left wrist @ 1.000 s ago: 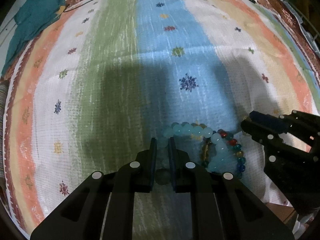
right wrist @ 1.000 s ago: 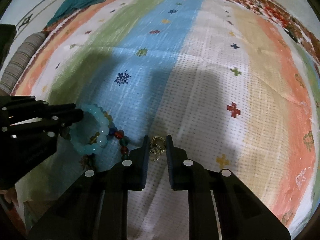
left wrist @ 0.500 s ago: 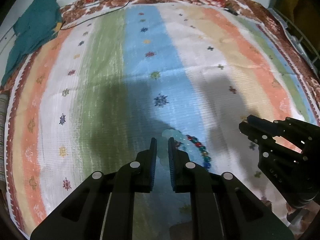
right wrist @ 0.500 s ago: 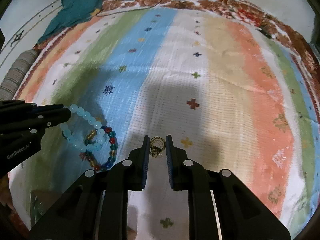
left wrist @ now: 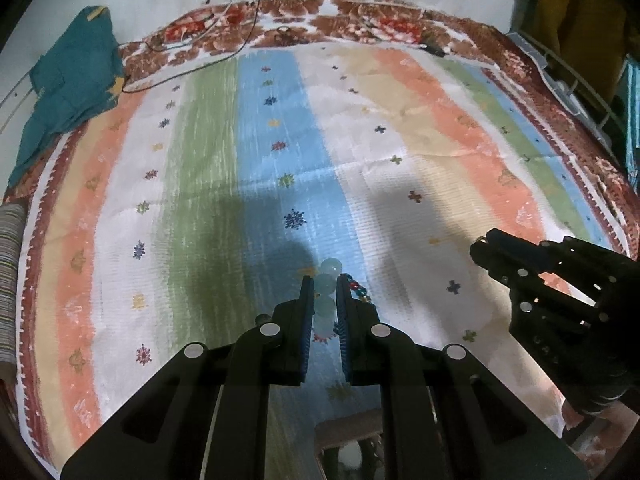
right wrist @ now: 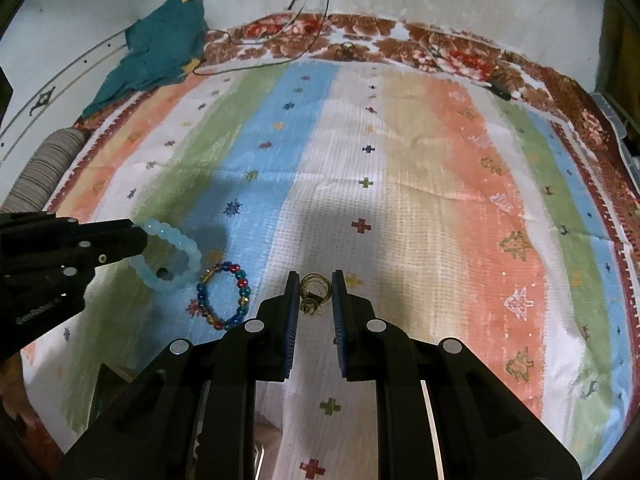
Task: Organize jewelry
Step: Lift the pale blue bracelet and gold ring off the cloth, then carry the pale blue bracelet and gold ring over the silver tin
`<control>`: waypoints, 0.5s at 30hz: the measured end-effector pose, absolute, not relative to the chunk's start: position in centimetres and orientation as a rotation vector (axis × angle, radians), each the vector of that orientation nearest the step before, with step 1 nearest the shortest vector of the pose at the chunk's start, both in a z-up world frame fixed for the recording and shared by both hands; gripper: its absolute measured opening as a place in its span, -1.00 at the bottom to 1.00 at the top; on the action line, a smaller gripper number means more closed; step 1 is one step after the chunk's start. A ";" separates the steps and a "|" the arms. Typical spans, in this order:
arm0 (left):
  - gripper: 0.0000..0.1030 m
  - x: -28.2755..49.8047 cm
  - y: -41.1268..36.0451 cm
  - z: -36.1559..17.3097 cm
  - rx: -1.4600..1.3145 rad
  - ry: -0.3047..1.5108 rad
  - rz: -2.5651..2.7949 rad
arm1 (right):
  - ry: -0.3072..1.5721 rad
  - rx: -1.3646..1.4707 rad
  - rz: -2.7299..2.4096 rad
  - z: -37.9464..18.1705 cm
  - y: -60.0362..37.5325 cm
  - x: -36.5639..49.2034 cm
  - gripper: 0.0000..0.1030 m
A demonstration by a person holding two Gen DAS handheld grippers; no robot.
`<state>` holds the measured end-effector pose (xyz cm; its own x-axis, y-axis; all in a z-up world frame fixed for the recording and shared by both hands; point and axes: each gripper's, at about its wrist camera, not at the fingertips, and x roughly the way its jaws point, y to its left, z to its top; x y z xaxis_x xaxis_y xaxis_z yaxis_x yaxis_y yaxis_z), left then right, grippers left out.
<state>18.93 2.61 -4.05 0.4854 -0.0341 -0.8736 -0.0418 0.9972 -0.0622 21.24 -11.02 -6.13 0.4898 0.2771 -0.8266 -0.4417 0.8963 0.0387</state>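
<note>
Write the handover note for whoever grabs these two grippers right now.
Left gripper: shut on the pale blue bead bracelet, held above the striped cloth.
Right gripper: shut on the small gold earrings, also off the cloth.
The multicolour bead bracelet lies flat on the blue stripe, near the pale blue one.
Done: two pieces picked up.
Left: set both down somewhere sorted, then deal with the multicolour bracelet. No tray or box is clearly visible.
</note>
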 end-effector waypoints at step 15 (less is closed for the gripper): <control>-0.78 14.5 -0.3 -1.0 -0.002 0.967 -0.011 | 0.889 -0.156 0.507 -3.5 -12.3 16.5 -0.67</control>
<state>14.55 -0.30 -0.97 0.5680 -0.0108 -0.8230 0.0087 0.9999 -0.0072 16.55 -12.30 -3.54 0.5218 0.3578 -0.7744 -0.4846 0.8714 0.0760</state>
